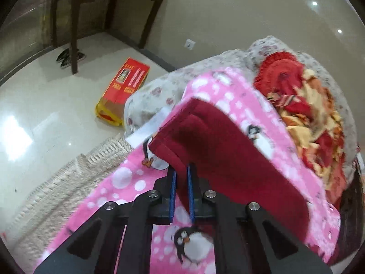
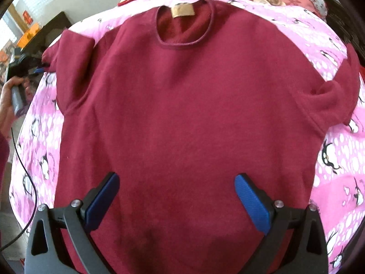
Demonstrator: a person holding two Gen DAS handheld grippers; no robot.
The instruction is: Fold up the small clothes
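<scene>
The maroon shirt (image 2: 182,114) lies flat, collar far, on the pink blanket (image 2: 337,182). Left gripper (image 1: 181,171) pinches its left sleeve; right gripper (image 2: 176,180) hangs spread wide over the hem.

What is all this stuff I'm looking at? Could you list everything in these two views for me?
shirt: one, dark red, spread flat on the blanket, neck away from the right camera
neck label: one, tan, inside the collar
blanket: one, pink with penguins, under the shirt
patterned bedding: a heap, red and yellow, beyond the blanket
box: one, red and yellow, on the floor
chair: one, dark wood, by the wall
shoes: a pair, dark, under the chair
wall socket: one, white, low on the wall
left gripper: black with blue pads, shut on the shirt's sleeve edge
right gripper: black with blue pads, open above the shirt's hem
hand: one, holding the left gripper's handle
</scene>
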